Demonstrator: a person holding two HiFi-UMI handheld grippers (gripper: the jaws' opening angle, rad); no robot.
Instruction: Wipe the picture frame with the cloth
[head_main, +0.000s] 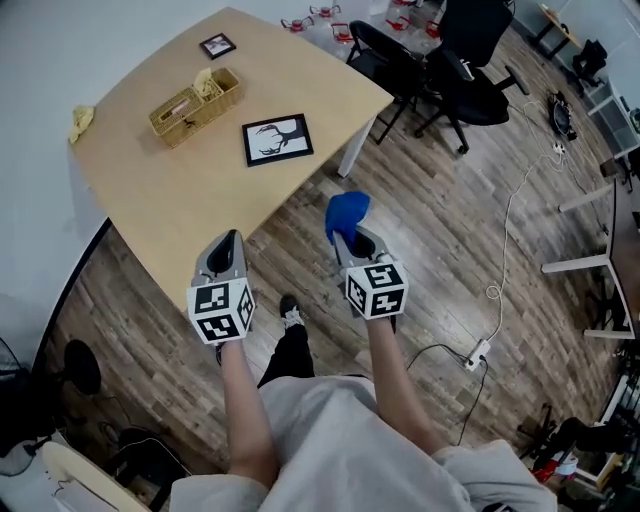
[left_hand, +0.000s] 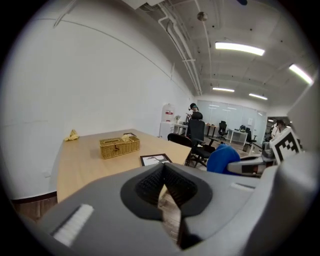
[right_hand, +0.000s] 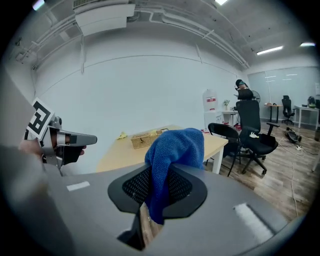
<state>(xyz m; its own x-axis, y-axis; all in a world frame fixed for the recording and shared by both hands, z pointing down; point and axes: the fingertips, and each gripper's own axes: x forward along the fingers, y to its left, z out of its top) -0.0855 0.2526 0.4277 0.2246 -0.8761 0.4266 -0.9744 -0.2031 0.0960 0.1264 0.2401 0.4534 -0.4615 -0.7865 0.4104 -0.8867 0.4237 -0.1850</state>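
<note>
A black picture frame (head_main: 277, 139) with a white deer print lies flat on the wooden table (head_main: 170, 200), also seen small in the left gripper view as the frame (left_hand: 155, 159). My right gripper (head_main: 350, 240) is shut on a blue cloth (head_main: 346, 213), held over the floor just off the table's near edge. The cloth (right_hand: 172, 160) bunches up above the jaws in the right gripper view. My left gripper (head_main: 228, 245) hangs at the table's near edge, jaws closed together with nothing between them (left_hand: 165, 186).
A wicker basket (head_main: 195, 103) stands on the table beyond the frame, with a small dark frame (head_main: 217, 45) and a yellow cloth (head_main: 81, 121) farther off. Black office chairs (head_main: 440, 60) stand right of the table. A white cable (head_main: 505, 240) runs across the wooden floor.
</note>
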